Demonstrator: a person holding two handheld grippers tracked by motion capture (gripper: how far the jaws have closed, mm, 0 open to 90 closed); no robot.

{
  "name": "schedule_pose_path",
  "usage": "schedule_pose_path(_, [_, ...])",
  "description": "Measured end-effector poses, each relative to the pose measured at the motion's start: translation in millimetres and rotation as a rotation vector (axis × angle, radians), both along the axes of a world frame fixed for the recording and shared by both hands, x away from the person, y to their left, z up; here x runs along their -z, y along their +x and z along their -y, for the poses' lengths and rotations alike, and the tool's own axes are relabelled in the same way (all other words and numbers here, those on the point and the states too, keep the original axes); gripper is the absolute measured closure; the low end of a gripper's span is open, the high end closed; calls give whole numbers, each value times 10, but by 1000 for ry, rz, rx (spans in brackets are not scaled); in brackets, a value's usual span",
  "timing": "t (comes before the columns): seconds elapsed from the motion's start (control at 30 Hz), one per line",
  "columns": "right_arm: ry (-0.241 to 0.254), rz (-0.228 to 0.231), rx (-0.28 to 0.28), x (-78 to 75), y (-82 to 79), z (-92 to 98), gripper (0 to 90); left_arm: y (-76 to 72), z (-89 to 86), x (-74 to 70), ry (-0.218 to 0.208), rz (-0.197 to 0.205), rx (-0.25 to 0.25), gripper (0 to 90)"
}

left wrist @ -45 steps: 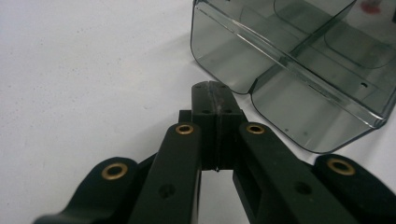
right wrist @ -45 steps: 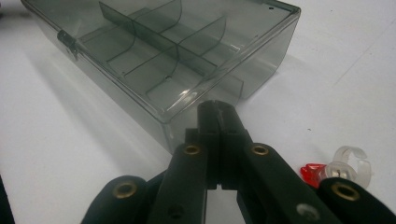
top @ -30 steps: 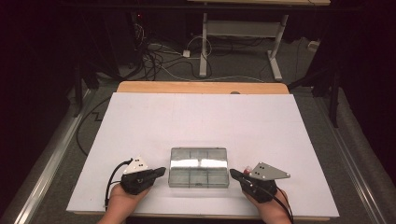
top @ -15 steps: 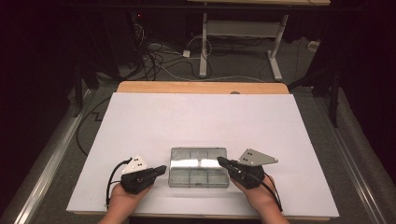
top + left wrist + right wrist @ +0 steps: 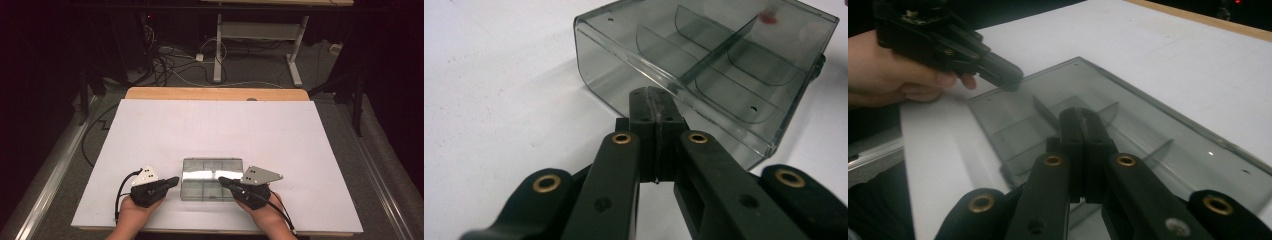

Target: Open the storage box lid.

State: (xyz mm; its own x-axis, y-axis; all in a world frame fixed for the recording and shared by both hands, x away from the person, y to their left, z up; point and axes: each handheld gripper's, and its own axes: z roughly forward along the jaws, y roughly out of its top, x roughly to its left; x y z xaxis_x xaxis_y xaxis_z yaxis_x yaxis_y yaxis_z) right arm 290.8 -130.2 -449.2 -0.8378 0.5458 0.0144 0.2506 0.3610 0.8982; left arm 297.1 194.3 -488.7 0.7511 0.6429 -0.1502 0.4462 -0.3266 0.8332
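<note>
A smoky clear plastic box point(image 5: 212, 179) with inner dividers lies flat near the front of the white board point(image 5: 215, 125). My left gripper point(image 5: 175, 180) is shut with nothing between its jaws, and its tips are at the box's left side. In the left gripper view the closed tips point(image 5: 655, 97) meet the near edge of the box point(image 5: 724, 55). My right gripper point(image 5: 221, 180) is shut too, reaching from the right over the box. In the right gripper view its tips point(image 5: 1079, 116) hover above the lid of the box point(image 5: 1158, 135), with the left gripper point(image 5: 1000, 75) at the box's far corner.
The white board covers a wooden table whose far edge point(image 5: 215, 93) shows behind it. Beyond the table, cables point(image 5: 170, 60) lie on the floor beside a desk frame point(image 5: 220, 45). Metal rails point(image 5: 50, 170) run along both sides of the table.
My right gripper has moved left from beside the box's right end to over the box. The left gripper and the box have stayed put.
</note>
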Motion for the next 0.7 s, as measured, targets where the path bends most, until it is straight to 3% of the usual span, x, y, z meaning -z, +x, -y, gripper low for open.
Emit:
schedule_pose_path(0.27, [-14, 3, -59, 49, -121, -131, 900, -33, 16, 8, 24, -14, 5, 878])
schedule_pose_path(0.5, [-12, 4, -101, 93, -219, -203, 900, -35, 17, -6, 14, -22, -8, 878])
schedule_pose_path(0.7, [-28, -28, -136, 151, -279, -244, 900, 9, 53, 15, 31, -41, -1, 879])
